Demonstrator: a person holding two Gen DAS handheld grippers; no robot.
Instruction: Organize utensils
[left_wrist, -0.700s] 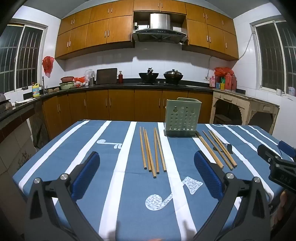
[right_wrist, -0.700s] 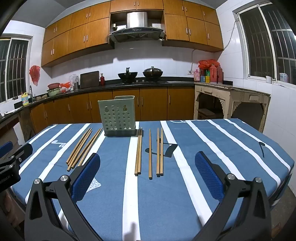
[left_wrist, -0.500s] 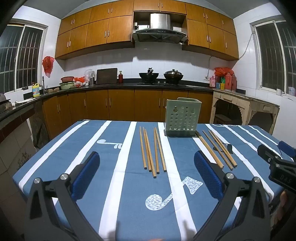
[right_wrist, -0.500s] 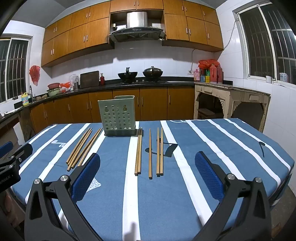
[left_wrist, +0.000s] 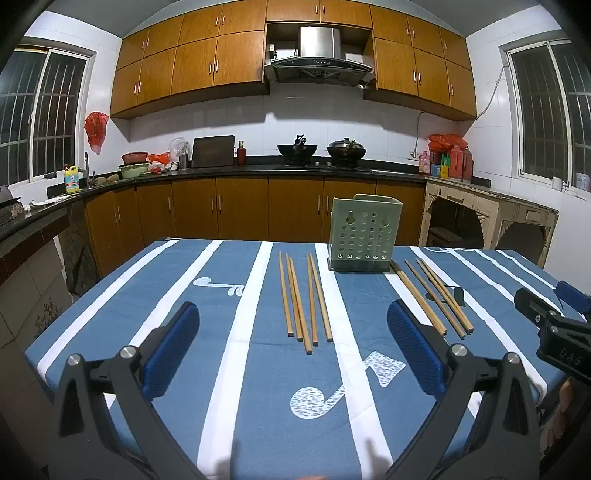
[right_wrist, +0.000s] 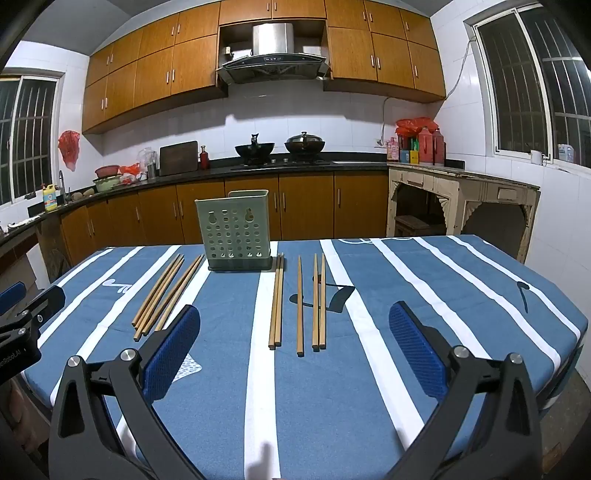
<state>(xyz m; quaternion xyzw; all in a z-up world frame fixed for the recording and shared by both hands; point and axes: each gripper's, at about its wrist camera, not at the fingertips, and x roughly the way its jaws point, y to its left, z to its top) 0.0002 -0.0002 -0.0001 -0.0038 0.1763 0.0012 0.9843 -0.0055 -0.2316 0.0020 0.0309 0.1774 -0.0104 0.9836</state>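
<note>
A pale green perforated utensil holder (left_wrist: 364, 234) (right_wrist: 236, 230) stands upright at the far middle of the blue striped tablecloth (left_wrist: 258, 398) (right_wrist: 369, 387). Two groups of wooden chopsticks lie flat in front of it: a left group (left_wrist: 304, 301) (right_wrist: 166, 291) and a right group (left_wrist: 430, 297) (right_wrist: 299, 301). My left gripper (left_wrist: 293, 341) hovers open near the table's front edge, short of the left group. My right gripper (right_wrist: 293, 341) is open too, short of the right group. Nothing is between either pair of blue pads (left_wrist: 173, 345) (right_wrist: 417, 350).
Each view catches the other gripper at its side edge: the right gripper (left_wrist: 550, 325) and the left gripper (right_wrist: 22, 314). Behind the table run kitchen counters (left_wrist: 221, 173) with pots and bottles, and a worn side table (right_wrist: 461, 188) at the right.
</note>
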